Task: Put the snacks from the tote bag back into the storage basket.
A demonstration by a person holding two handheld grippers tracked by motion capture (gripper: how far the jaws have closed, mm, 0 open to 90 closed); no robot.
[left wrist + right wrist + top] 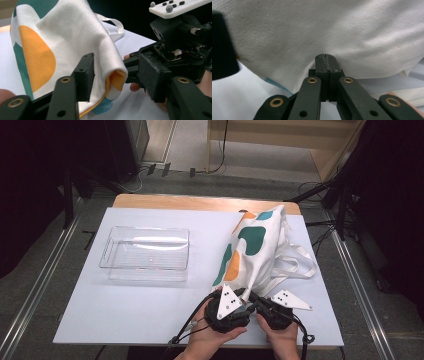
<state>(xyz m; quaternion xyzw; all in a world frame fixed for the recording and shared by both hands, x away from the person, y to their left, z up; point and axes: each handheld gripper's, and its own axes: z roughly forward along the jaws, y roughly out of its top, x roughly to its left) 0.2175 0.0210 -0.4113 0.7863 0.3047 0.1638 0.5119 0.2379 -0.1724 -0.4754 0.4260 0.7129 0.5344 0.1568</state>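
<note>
The bag's lower edge is straddled by the half-open left gripper; the right gripper is clenched on its cloth. Bare table is left at lower left.

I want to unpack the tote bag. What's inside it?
The tote bag shows an orange lining at its open corner between the left hand-held gripper jaws; its contents are covered by cloth.
</note>
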